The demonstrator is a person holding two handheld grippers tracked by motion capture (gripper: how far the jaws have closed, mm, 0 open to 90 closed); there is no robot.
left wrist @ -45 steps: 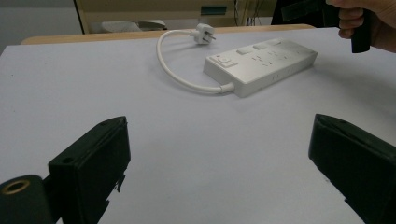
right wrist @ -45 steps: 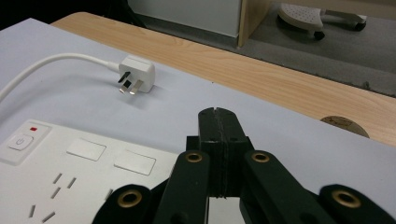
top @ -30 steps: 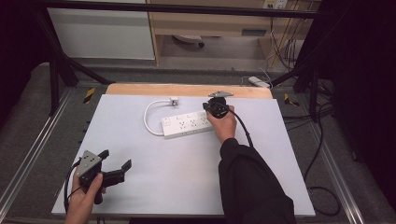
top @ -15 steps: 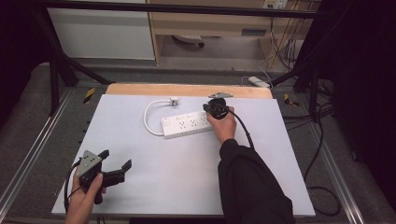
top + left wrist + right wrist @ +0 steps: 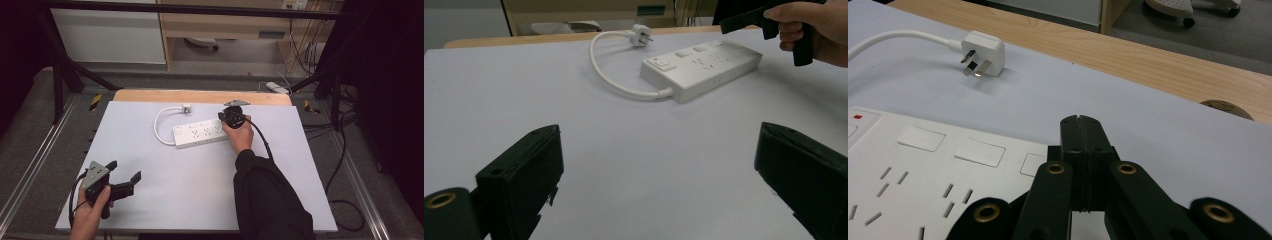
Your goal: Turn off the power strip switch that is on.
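While the right gripper (image 5: 231,116) hovers fingers-together over the white plastic power strip (image 5: 204,133), left gripper (image 5: 117,180) fingers spread wide, empty, above the pale worktop (image 5: 200,190).

Right claw (image 5: 226,117) over white power strip (image 5: 200,133)

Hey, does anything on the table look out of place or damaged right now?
Nothing stands out. The white power strip lies flat and slightly askew on the grey mat, its plug unplugged beside it, looking intact. The right gripper is shut above the strip's end.

High overhead, two low close views, shared power strip (image 5: 199,133)
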